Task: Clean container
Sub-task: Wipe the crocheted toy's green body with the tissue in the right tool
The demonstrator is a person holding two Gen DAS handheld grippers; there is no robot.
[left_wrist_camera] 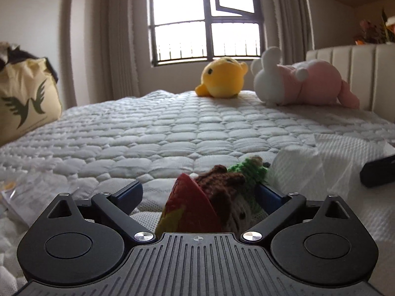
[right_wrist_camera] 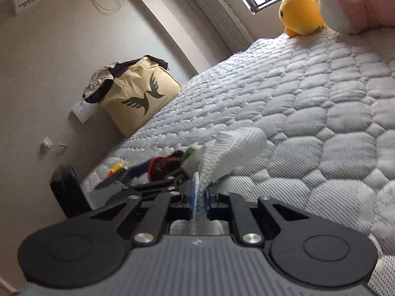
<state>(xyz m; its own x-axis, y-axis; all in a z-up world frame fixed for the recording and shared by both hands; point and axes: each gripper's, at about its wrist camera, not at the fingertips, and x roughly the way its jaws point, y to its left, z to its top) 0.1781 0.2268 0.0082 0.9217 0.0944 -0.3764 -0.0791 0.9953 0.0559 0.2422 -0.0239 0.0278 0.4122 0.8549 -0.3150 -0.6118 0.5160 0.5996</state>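
Lying low over a quilted white mattress (left_wrist_camera: 172, 128), the left gripper (left_wrist_camera: 200, 192) has its jaws spread wide. Between them, at the bottom centre of the left wrist view, sits the container (left_wrist_camera: 190, 207), a red and yellow item, with a brown crocheted toy (left_wrist_camera: 227, 182) and a green crocheted piece (left_wrist_camera: 251, 170) against it. The toy touches the right-hand blue pad; whether the left-hand pad touches anything cannot be told.

The right gripper (right_wrist_camera: 199, 194) has its jaws closed on a white textured cloth (right_wrist_camera: 234, 145). The cloth rises from between the blue pads at the centre of the right wrist view and folds toward the upper right. The same cloth lies at the right of the left wrist view.

In the right wrist view, the container and toy appear left of centre, just beside the cloth, with the left gripper's black linkage around them.

Other items:
- Yellow plush (left_wrist_camera: 222, 79), upper centre of the left wrist view, on the mattress.
- Pink and white plush (left_wrist_camera: 303, 83), just right of it.
- Beige bag (left_wrist_camera: 27, 98) with a dark bird logo, at the left edge.
- Window (left_wrist_camera: 205, 17), top centre.
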